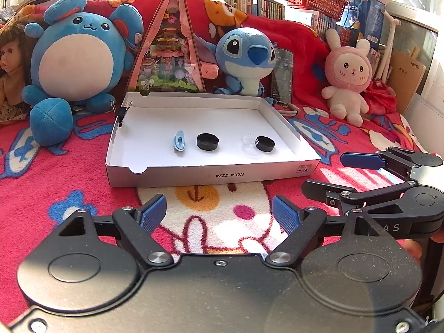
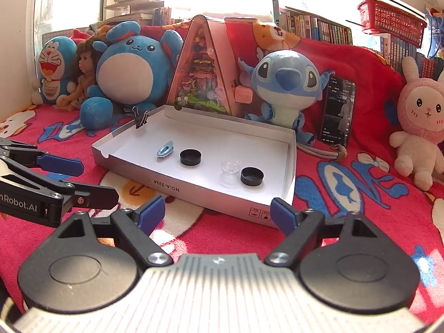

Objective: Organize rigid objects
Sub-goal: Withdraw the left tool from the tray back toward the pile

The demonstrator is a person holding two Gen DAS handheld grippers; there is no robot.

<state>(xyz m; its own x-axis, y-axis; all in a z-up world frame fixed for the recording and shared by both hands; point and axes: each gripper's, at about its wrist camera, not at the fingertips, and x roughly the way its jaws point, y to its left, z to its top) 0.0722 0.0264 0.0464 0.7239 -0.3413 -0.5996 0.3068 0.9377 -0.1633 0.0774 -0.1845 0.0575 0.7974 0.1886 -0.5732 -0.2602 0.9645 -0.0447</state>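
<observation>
Both the left gripper (image 1: 219, 212) and right gripper (image 2: 217, 212) hover spread and empty before the box's (image 1: 211, 176) front edge, probably readying to sort its caps.

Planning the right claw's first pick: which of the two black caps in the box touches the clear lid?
The right-hand black cap, nearest the box's right wall, touches the clear lid; the other black cap stands alone.

A home bedroom or playroom: beyond the tongs, plush toys (image 2: 283, 83) and a doll (image 2: 83, 75) line a red cartoon blanket (image 2: 360, 194) below crowded bookshelves (image 2: 319, 27).
</observation>
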